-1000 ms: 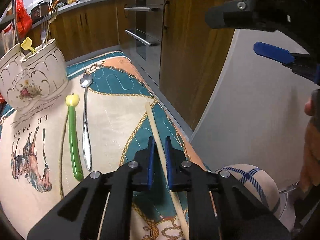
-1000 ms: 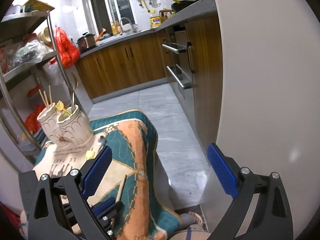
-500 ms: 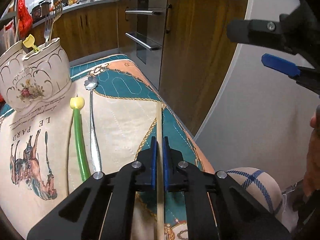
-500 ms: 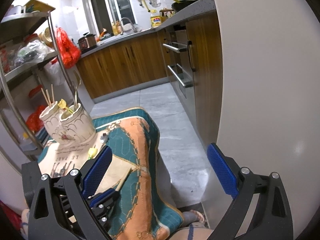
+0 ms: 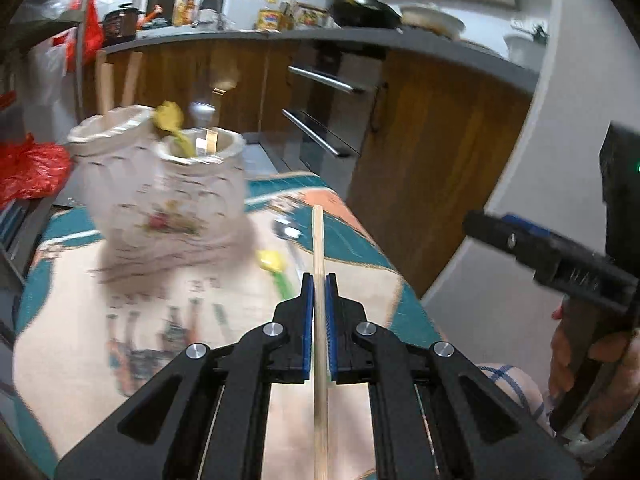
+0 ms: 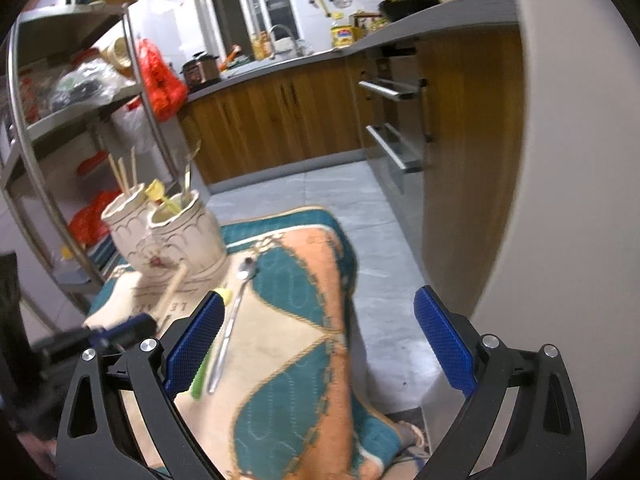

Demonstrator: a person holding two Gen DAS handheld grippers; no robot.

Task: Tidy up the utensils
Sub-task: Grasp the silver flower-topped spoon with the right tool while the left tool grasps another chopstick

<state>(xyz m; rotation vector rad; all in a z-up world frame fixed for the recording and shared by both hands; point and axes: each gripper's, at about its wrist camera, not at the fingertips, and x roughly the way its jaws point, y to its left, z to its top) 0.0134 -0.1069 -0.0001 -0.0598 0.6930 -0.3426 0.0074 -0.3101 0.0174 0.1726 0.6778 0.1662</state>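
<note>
My left gripper [image 5: 319,282] is shut on a wooden chopstick [image 5: 318,240], held off the table and pointing at the white double ceramic holder [image 5: 160,184]. In the right wrist view the chopstick [image 6: 172,286] ends near the holder [image 6: 168,232], which holds chopsticks, a yellow-topped utensil and metal cutlery. A green utensil with a yellow end [image 6: 222,296] and a silver spoon [image 6: 228,320] lie on the patterned cloth [image 6: 288,340]. My right gripper [image 6: 316,344] is open and empty above the table's right side.
Wooden kitchen cabinets with metal drawer handles [image 6: 392,148] stand behind and to the right. A metal shelf rack [image 6: 80,120] with bags is at the left. A white wall [image 6: 560,200] is close on the right. The cloth hangs over the table's right edge.
My left gripper closed on the chopstick, lifted it off the cloth and swung toward the holder. My right gripper moved a little left over the table.
</note>
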